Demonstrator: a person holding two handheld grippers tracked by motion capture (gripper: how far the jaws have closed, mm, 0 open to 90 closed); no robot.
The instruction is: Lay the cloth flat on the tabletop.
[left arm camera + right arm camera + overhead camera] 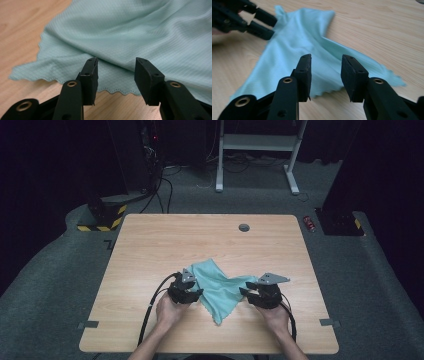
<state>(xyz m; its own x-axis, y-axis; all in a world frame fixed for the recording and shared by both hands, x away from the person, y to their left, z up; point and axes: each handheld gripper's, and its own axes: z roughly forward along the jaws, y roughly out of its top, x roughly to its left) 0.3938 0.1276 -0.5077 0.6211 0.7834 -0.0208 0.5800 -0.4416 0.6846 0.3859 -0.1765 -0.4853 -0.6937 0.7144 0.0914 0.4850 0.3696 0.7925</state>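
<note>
a thin mint-green cloth with a scalloped edge (pixel 218 287) lies rumpled on the pale wooden table (pixel 150 245), toward the near edge, right between the person's two hands. the left gripper (pixel 196 292) sits at the cloth's left edge, and in the left gripper view (pixel 116 72) its black jaws stand apart with the hem lying just past the tips, nothing pinched between them. the right gripper (pixel 246 291) is at the cloth's right corner, and in the right gripper view (pixel 325 71) its jaws are likewise spread, clasping nothing, with the fabric spread out beyond them.
</note>
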